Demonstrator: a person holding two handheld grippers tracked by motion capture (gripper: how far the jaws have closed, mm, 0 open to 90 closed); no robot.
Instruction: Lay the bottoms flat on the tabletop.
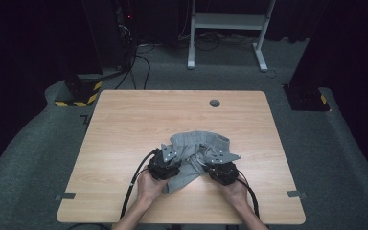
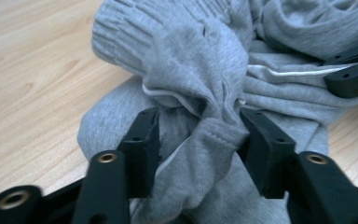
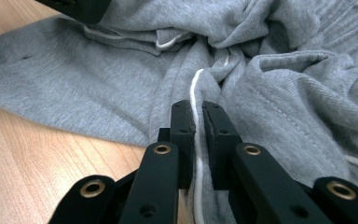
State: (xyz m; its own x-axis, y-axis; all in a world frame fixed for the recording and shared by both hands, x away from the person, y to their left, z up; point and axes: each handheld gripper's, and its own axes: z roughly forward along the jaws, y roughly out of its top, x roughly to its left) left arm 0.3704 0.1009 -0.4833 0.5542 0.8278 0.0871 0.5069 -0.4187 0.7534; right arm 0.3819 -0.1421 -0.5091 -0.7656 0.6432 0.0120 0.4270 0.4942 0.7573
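I have a soft, light grey sweatshirt (image 1: 196, 148) bunched mid-frame on the tabletop (image 1: 124, 124). Right gripper (image 3: 199, 122) jaws pinch its white cord (image 3: 196, 93); left gripper (image 2: 198, 130) jaws straddle a thick fold, not clamped. Grip folds.

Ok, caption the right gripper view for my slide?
Right hand-held gripper pinching a white drawstring on a crumpled grey hoodie on a wooden table.

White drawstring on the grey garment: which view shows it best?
The right gripper view: the drawstring runs up between the right tongs, which pinch it. The left gripper view shows short white bits among the folds. In the high view the garment is too small to tell.
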